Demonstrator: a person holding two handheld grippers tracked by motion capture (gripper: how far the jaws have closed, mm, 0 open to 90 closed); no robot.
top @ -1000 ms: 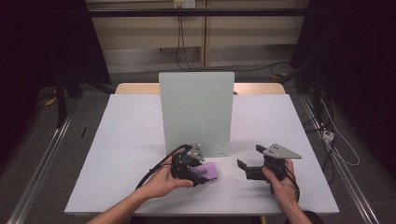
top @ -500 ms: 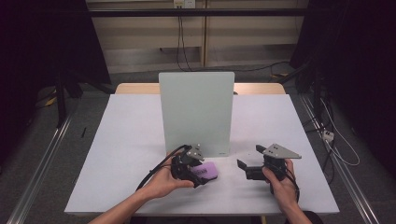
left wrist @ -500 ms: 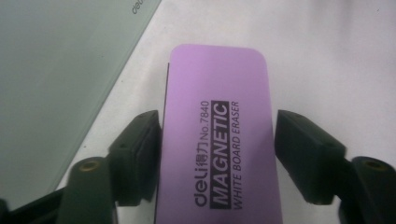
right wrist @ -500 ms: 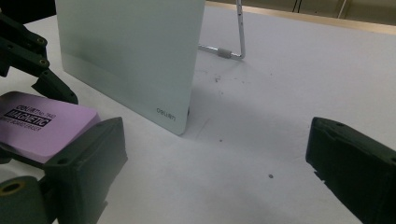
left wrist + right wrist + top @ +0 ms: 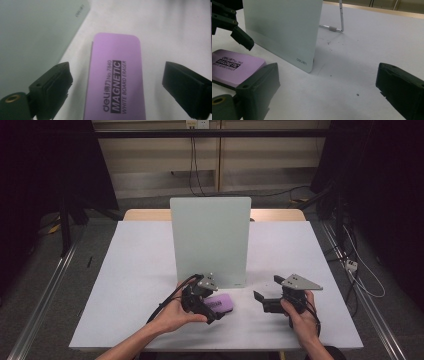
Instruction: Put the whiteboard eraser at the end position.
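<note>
Left claw [image 5: 117,82] has just been opening and stands released astride the purple whiteboard eraser [image 5: 116,77], which lies flat on the white bench [image 5: 140,270] before the upright whiteboard [image 5: 210,240]. Right claw [image 5: 265,301] waits open, empty. Setting-down looks done; withdrawal remains.

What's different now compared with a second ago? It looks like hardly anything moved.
The left gripper has just been opening its fingers and has let go of the purple eraser, which lies flat on the table between them, untouched. The right gripper stays open and in place, and the upright whiteboard has not moved.
</note>
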